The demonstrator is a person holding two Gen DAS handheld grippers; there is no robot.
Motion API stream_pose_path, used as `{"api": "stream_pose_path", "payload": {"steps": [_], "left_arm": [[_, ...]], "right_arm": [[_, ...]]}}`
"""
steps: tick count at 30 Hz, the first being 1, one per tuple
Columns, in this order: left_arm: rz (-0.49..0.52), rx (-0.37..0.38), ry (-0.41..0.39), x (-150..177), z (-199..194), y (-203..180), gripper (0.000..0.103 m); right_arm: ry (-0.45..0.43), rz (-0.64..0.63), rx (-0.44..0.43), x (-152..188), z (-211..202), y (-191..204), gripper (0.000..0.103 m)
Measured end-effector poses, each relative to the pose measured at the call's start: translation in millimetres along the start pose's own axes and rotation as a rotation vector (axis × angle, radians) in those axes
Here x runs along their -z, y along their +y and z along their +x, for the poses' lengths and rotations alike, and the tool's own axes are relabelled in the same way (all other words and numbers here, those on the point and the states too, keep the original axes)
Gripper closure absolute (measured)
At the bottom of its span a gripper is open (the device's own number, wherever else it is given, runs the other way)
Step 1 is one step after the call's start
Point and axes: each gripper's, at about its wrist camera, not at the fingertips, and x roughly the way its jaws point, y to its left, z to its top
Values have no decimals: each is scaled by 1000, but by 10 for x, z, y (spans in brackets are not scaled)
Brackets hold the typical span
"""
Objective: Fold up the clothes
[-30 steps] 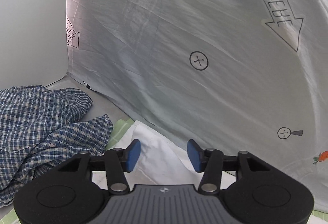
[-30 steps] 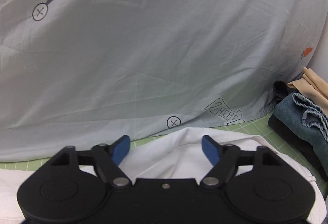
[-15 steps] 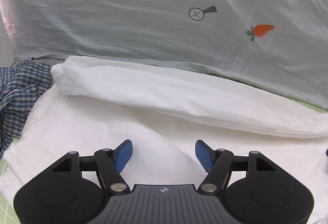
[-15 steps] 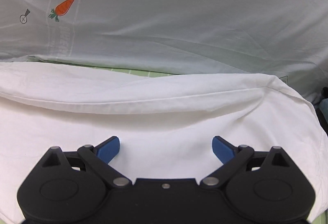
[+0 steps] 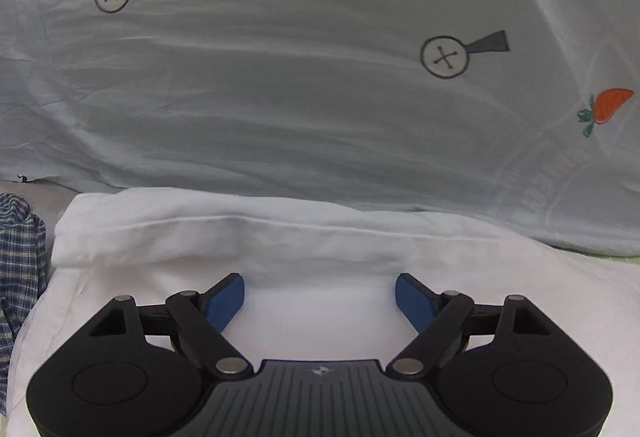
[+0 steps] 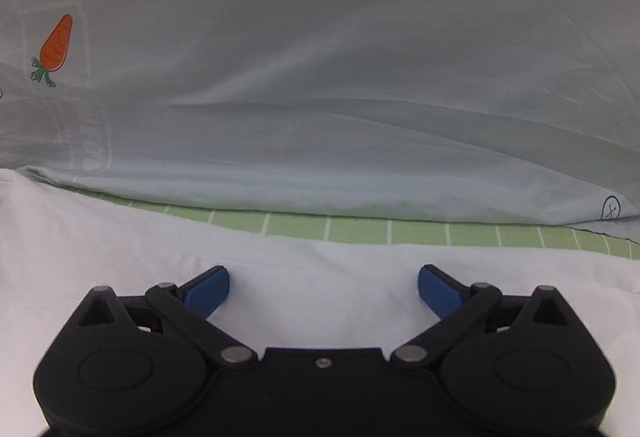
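A white garment [image 5: 304, 237] lies flat on the table, its far edge folded over into a long roll. My left gripper [image 5: 319, 295] hovers just above the white cloth near that fold, its blue-padded jaws opening wide with only flat cloth below them. In the right wrist view the same white garment [image 6: 320, 265] fills the lower half. Over it my right gripper [image 6: 323, 287] stands open, with nothing pinched between its pads.
A pale grey sheet [image 5: 320, 97] printed with buttons and carrots [image 6: 54, 47] hangs as a backdrop behind the table. A blue checked shirt [image 5: 18, 269] lies crumpled at the left. A strip of green gridded mat [image 6: 400, 229] shows beyond the white garment.
Both grippers have tipped down and come in low over the white garment, which now fills the lower view. Both pairs of jaws stand wider. The stacked clothes at the right have left view.
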Motion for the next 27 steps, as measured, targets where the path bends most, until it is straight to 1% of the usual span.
{"api": "stream_pose_path", "payload": {"steps": [2,4,6,7,9,11,13,15,17,20,22,24,27], "left_arm": [[-62,3,-4,18,-5,153,20],[-69,-6,-30,56,-136,218,20],[-63,-63,-64,124,-351,265,19],[-63,-96,-80,165,-464,291,19],[-104,-138,-107,277,-696,413,18],[-163,-171,-115,436,-902,554,18],[-221,-203,-109,609,-1069,697,18],[-265,-225,-89,749,-1186,845,18],[-325,-227,-64,921,-1302,1016,18],[-405,-209,-38,1135,-1445,1217,18],[-440,-206,-18,1238,-1477,1308,18],[-473,-205,-7,1320,-1485,1392,18],[-522,-141,-24,1365,-1451,1547,18]], "right_arm": [[-20,-1,36,29,0,34,0],[-48,-34,90,84,-90,111,0],[-85,-91,169,172,-252,215,0],[-103,-100,182,245,-367,260,0],[-136,-117,207,395,-599,351,0],[-133,-101,174,616,-813,438,0],[-108,-98,165,886,-993,514,0],[-57,-80,164,1137,-1108,551,0],[-5,-21,164,1356,-1184,556,0],[16,90,143,1728,-1392,531,0],[9,46,168,1869,-1540,615,0],[13,35,194,1918,-1618,683,0],[24,67,227,1924,-1657,804,0]]}}
